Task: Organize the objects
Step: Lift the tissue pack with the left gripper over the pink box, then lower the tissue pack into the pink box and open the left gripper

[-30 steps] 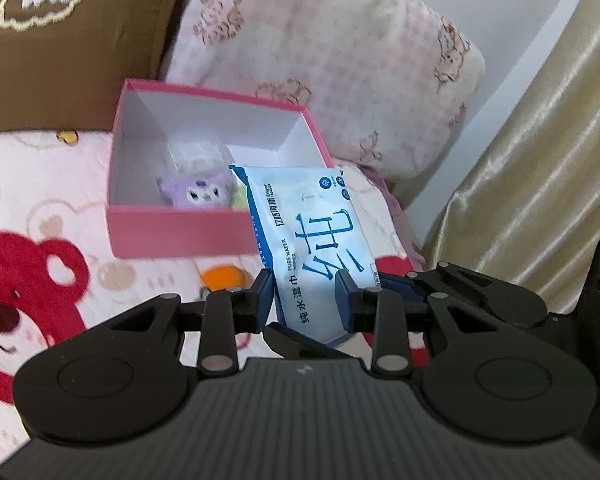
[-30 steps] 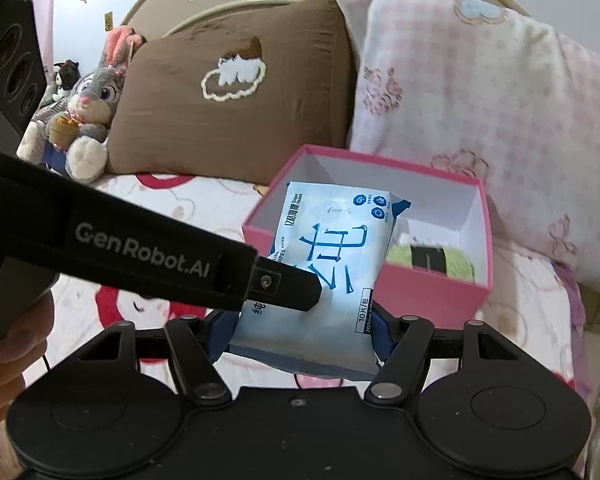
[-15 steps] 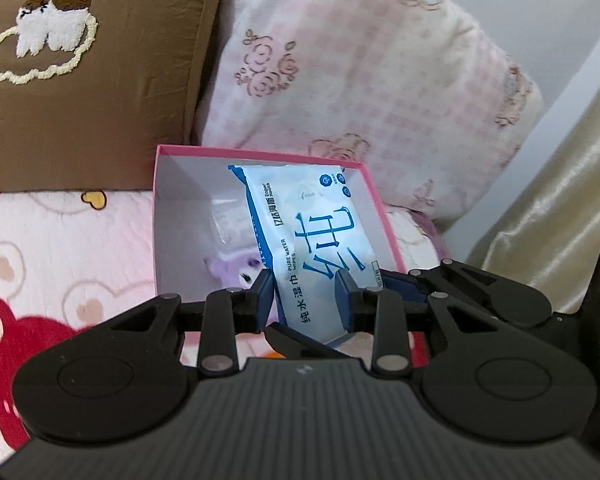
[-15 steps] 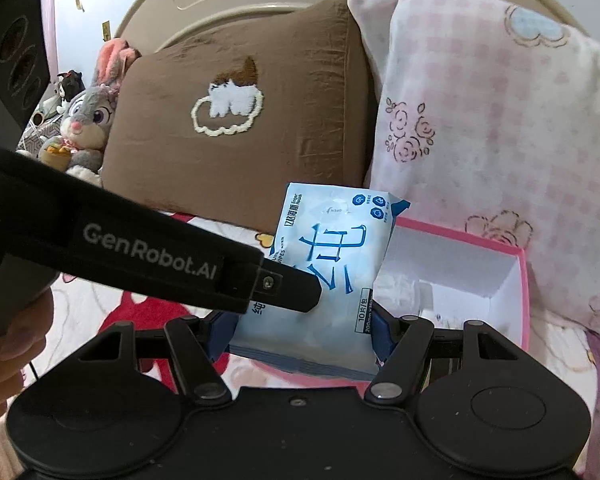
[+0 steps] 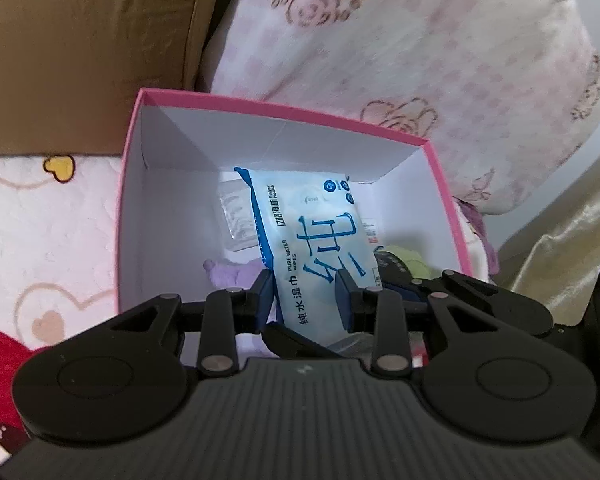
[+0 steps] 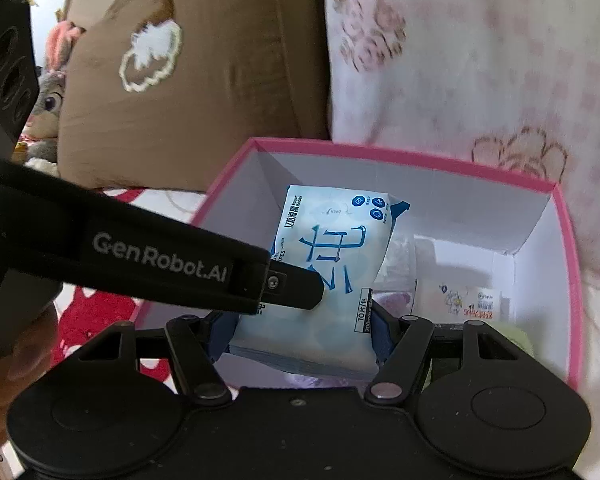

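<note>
Two grippers clamp one wet-wipes pack (image 5: 312,248): the left gripper (image 5: 305,296) pinches it across its thin faces, the right gripper (image 6: 300,332) grips it across its width. The pack hangs above the open pink box (image 5: 284,110), its long axis running away from both sets of jaws and tilted down toward the box floor. Both hands are equally close. A purple plush (image 5: 230,274) and smaller packets already occupy the floor beneath, so the release probably needs further lowering.
</note>
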`<control>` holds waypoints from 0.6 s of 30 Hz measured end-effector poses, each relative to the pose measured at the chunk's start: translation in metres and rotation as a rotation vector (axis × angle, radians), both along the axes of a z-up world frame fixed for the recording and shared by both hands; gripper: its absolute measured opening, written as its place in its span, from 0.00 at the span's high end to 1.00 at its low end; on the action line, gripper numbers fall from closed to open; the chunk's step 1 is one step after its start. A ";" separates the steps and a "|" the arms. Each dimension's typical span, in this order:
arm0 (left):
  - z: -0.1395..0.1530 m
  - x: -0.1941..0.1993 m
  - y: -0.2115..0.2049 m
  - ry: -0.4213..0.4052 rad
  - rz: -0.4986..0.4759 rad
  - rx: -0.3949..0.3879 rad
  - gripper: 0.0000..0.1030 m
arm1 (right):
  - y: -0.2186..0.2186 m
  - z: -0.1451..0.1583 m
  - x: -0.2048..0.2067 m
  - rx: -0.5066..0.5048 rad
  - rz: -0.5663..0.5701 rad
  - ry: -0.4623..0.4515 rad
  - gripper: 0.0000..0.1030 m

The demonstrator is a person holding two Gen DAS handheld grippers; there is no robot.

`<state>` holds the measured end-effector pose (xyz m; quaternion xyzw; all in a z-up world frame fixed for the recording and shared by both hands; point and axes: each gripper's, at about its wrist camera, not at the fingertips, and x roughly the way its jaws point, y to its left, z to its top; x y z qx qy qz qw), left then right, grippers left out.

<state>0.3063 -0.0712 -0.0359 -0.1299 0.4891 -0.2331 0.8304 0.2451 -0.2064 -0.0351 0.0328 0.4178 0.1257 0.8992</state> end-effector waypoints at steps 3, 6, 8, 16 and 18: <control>-0.011 0.005 -0.002 0.013 0.010 0.003 0.70 | -0.004 -0.011 0.009 0.014 -0.004 0.030 0.31; -0.022 0.009 -0.004 0.042 0.014 0.014 0.71 | -0.006 -0.022 0.014 0.027 -0.008 0.064 0.31; -0.029 0.011 -0.005 0.076 0.028 0.023 0.71 | -0.004 -0.028 0.016 0.022 -0.001 0.081 0.31; -0.040 0.012 -0.009 0.086 0.065 0.058 0.70 | -0.008 -0.035 0.014 -0.004 -0.032 0.091 0.28; -0.037 0.011 -0.009 0.057 0.077 0.087 0.70 | -0.010 -0.027 0.007 -0.021 -0.015 0.053 0.26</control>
